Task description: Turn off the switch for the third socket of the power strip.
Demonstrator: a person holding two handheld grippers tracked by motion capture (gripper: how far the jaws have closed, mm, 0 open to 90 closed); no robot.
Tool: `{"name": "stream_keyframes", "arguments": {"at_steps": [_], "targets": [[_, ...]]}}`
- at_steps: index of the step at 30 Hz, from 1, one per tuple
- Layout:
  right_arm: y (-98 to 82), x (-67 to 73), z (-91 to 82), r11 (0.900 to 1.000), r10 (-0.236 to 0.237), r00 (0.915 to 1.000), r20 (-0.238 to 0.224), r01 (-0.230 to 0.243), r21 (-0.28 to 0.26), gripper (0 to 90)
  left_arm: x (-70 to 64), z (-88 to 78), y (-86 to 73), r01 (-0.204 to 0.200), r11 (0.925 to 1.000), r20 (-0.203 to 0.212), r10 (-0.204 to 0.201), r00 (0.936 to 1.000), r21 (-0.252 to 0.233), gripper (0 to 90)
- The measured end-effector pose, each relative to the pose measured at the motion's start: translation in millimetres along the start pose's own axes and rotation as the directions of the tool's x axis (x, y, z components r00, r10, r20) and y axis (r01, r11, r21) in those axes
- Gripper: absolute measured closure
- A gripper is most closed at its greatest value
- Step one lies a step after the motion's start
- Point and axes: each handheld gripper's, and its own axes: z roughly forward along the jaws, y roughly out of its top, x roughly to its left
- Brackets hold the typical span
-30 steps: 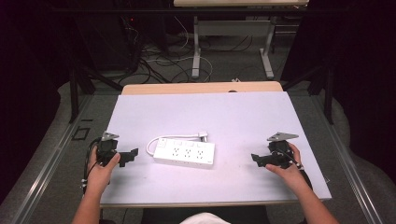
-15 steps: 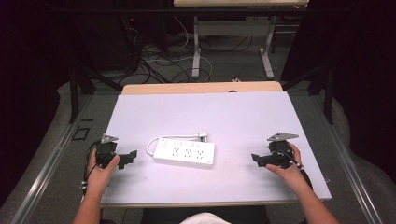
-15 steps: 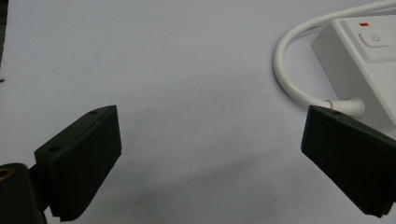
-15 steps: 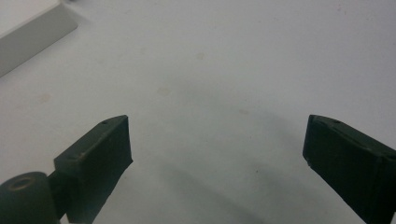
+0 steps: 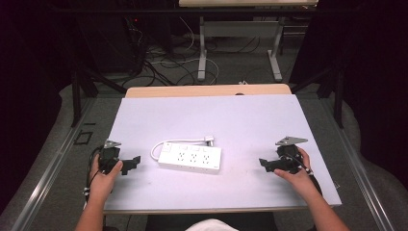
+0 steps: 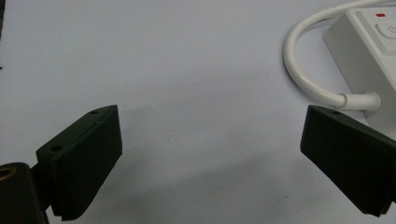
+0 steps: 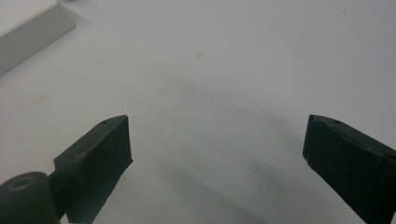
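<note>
A white power strip with several outlets lies flat in the middle of the white table. Its short white cord loops round the left end to a plug behind it. My left gripper rests on the table a short way left of the strip, open and empty. In the left gripper view the cord and the strip's end lie ahead on the right. My right gripper sits right of the strip, open with nothing between its jaws; a corner of the strip shows at upper left.
The table's far edge is a wooden strip. Beyond it stand desk legs and loose cables on the floor. Dark curtains close in both sides.
My left gripper has crept slightly toward the power strip. The right gripper and the strip have stayed where they were.
</note>
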Motion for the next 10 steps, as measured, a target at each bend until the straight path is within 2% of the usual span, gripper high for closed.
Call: {"name": "stream_keyframes", "arguments": {"at_steps": [10], "targets": [[0.0,-0.3,0.0,1.0,0.004,1.0,-0.002,-0.004,0.002,7.4,0.3,-0.8,-0.3,0.01,0.9999,0.003,-0.01,0.9999,0.001,5.6]]}}
